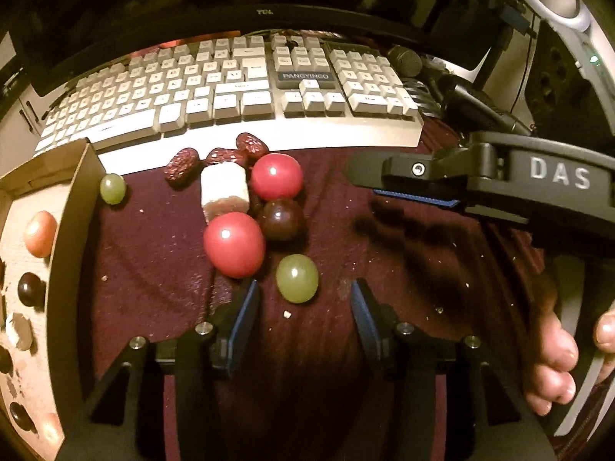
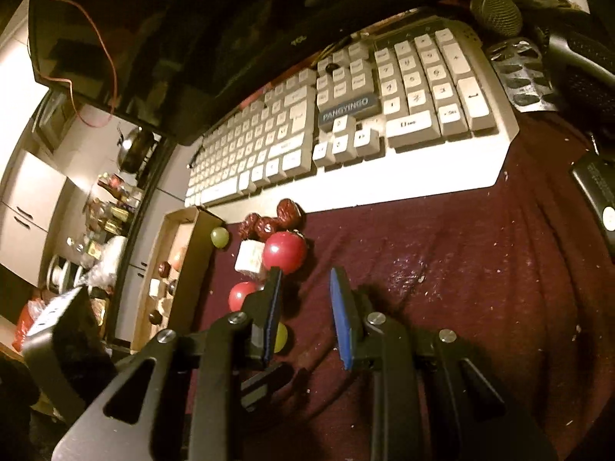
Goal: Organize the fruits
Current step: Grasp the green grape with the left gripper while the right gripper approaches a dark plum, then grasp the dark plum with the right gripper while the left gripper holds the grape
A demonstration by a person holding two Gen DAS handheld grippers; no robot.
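Left wrist view: the left gripper [image 1: 303, 299] hangs half-open and empty around a round green grape [image 1: 297, 278] on the maroon cloth [image 1: 403, 238] near its keyboard-side edge, while the right gripper [image 2: 305, 288], nearly closed, holds nothing.

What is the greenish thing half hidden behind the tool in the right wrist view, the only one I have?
Observer: A green grape. The left wrist view shows it whole, lying on the dark red cloth just ahead of the left tool, whose fingers stand apart and do not touch it.
Reviewer: Is anything else hidden from me there?
Observer: Yes, a dark grape right beside the nearer red fruit.
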